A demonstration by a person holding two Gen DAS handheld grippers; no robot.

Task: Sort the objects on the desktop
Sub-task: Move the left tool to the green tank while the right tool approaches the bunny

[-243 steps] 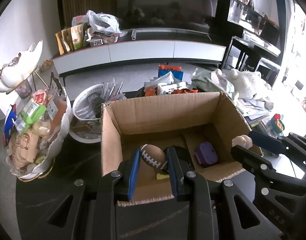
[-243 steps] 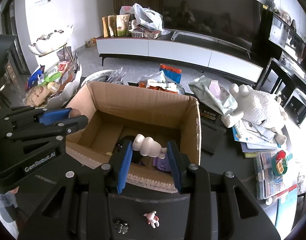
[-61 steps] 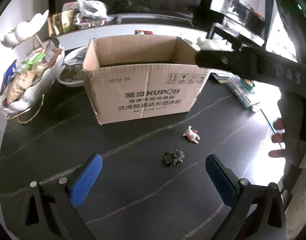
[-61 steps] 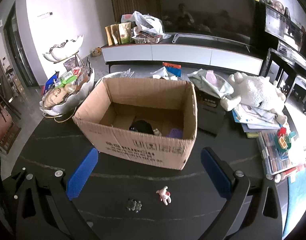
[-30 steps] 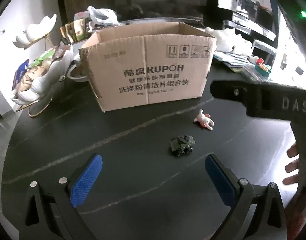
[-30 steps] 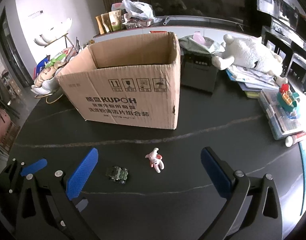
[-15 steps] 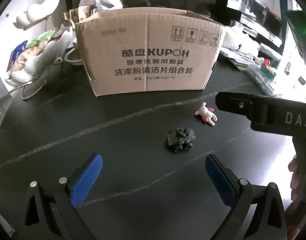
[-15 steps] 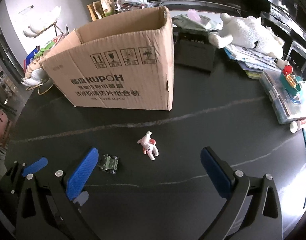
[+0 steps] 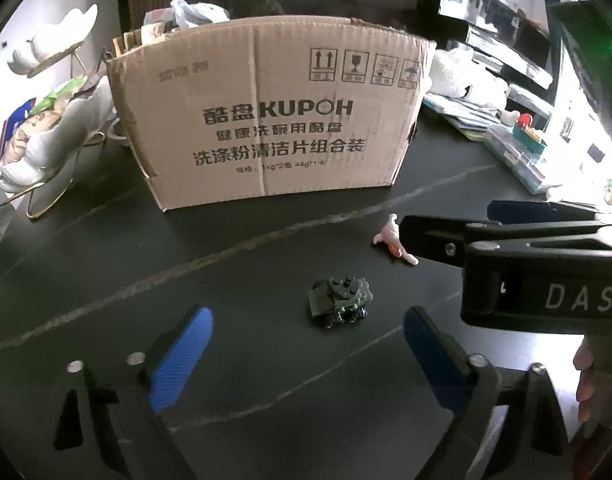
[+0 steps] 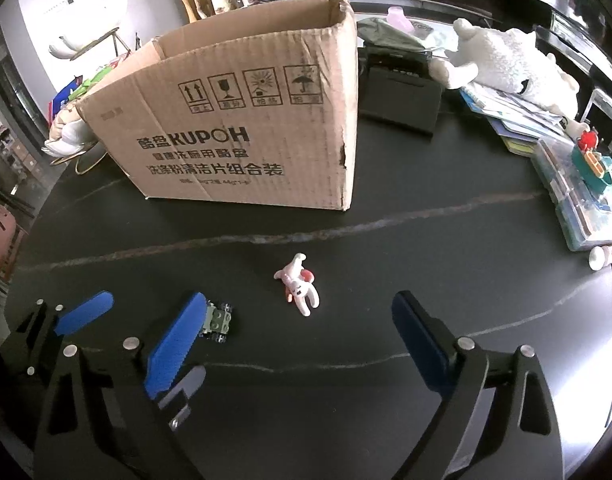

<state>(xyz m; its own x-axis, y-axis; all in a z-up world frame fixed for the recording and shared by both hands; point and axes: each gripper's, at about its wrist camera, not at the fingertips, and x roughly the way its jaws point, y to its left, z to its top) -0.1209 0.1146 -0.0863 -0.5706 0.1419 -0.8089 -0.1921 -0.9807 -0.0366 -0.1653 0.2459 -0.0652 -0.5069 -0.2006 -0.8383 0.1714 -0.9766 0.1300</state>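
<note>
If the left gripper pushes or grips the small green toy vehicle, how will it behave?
The green toy vehicle probably rolls if pushed: wheels show beneath it. It looks brick-built, so likely rigid and light, though parts might detach. The open left gripper is lined up on it.

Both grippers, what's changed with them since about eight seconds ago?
The left gripper let go of the toy football and the right gripper the white figurine, both over the cardboard box. Both opened and dropped toward the tabletop. The toy tank and pink figurine haven't moved.
</note>
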